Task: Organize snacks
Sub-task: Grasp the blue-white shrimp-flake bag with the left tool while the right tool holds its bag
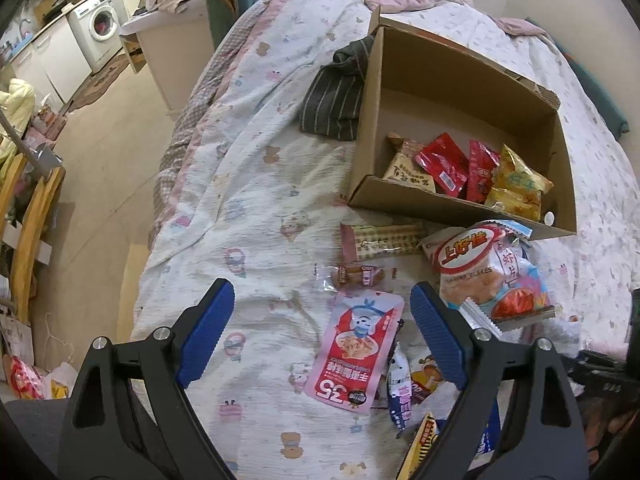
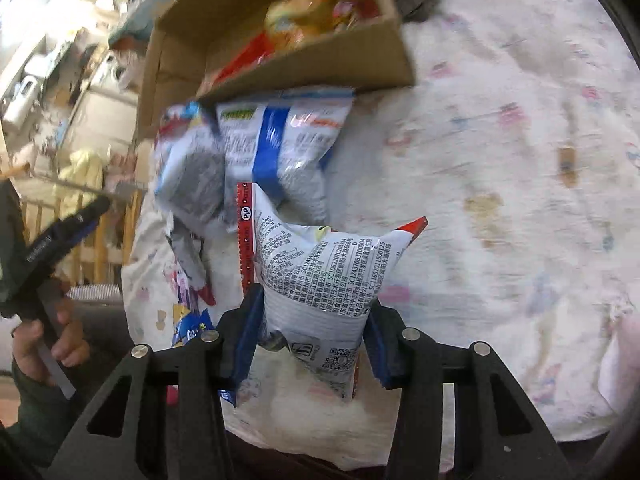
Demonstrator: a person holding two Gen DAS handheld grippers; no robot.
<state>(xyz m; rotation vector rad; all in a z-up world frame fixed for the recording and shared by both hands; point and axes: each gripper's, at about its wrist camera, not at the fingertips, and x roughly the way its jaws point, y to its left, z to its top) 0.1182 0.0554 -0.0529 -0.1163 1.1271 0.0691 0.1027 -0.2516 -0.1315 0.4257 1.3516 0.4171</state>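
A cardboard box (image 1: 452, 80) lies on the bed and holds several snack packets (image 1: 464, 168) at its near end. Loose snacks lie in front of it: a pink pouch (image 1: 352, 352), a shrimp flakes bag (image 1: 476, 264), a biscuit pack (image 1: 380, 240) and a small sausage packet (image 1: 356, 276). My left gripper (image 1: 320, 308) is open and empty above the pink pouch. My right gripper (image 2: 316, 340) is shut on a white snack bag with red edges (image 2: 320, 276), held above the bed. The box (image 2: 280, 68) and two white-blue bags (image 2: 276, 152) lie beyond it.
A dark striped cloth (image 1: 340, 96) lies left of the box. The bed's left edge (image 1: 168, 208) drops to the floor. A washing machine (image 1: 100, 28) and a wooden chair (image 1: 28, 216) stand at the left. The other hand and its gripper (image 2: 52, 248) show at the left.
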